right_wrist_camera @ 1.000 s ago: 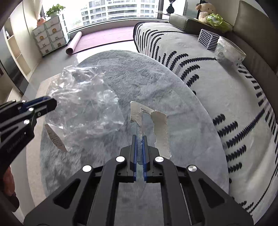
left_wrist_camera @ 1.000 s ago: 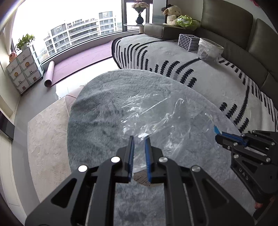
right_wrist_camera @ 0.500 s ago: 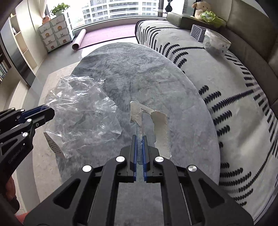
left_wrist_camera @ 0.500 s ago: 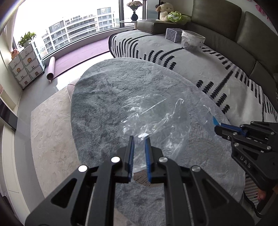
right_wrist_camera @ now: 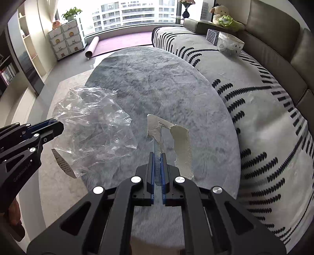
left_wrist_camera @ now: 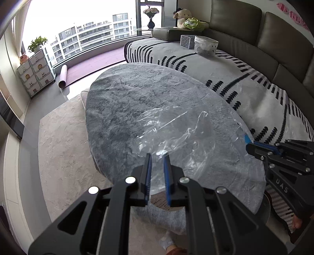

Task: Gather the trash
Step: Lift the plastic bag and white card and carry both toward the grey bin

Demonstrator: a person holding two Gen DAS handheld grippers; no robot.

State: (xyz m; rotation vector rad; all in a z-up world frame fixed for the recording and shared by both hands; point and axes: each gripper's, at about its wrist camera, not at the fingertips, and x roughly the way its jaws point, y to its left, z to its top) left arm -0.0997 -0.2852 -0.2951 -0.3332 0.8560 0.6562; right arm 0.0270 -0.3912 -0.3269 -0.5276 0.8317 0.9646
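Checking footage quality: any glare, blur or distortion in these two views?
Left wrist view: window blown out white, strong fisheye bending, dark corner vignette, clear plastic bag glinting. Right wrist view: same curvature, slight motion smear on the grey rug, torn paper scrap sharp.

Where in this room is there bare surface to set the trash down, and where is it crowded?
The round grey rug lies bare out to the rolled mat. The striped sofa cover is bare this side of the lined bin. The far end is crowded: bin, dotted box, plush toy.
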